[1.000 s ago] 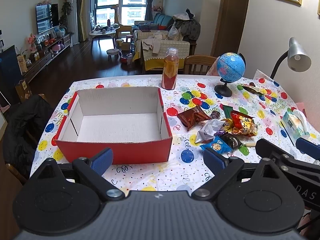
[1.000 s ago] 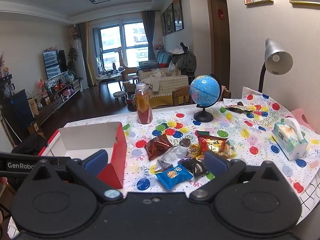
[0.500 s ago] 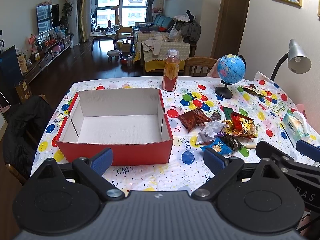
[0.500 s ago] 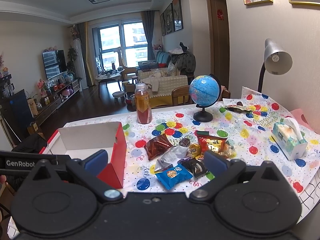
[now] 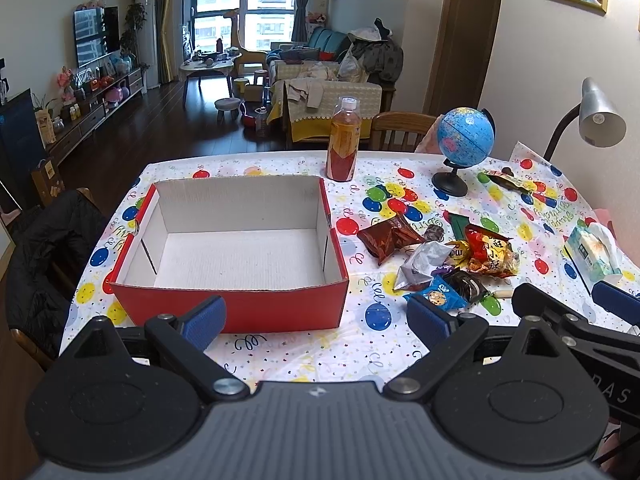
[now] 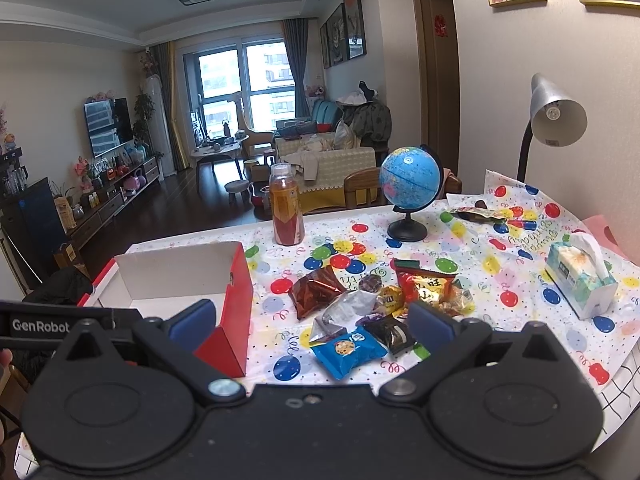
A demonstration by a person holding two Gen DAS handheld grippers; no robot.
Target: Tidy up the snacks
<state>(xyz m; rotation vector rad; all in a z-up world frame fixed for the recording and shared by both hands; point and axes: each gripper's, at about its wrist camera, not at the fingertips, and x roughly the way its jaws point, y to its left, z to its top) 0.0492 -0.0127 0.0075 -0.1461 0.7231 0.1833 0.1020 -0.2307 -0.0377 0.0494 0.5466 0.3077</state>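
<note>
**Pre-grasp: snacks still loose**

Snack pile (image 6: 372,312) is lying right of the empty red box (image 5: 240,308). Both grippers, left (image 5: 316,316) and right (image 6: 312,320), are hovering released. Advice: take the near blue cookie packet (image 6: 348,350) first, gripping its middle.

Red box (image 5: 240,312) with white inside; balloon-dotted tablecloth (image 5: 360,344); blue globe (image 5: 465,136).

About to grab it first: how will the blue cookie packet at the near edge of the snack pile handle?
The blue cookie packet looks puffy and small, so probably light and crushable. Its glossy film may slip. It lies beside the dark packet, which may shift along.
</note>
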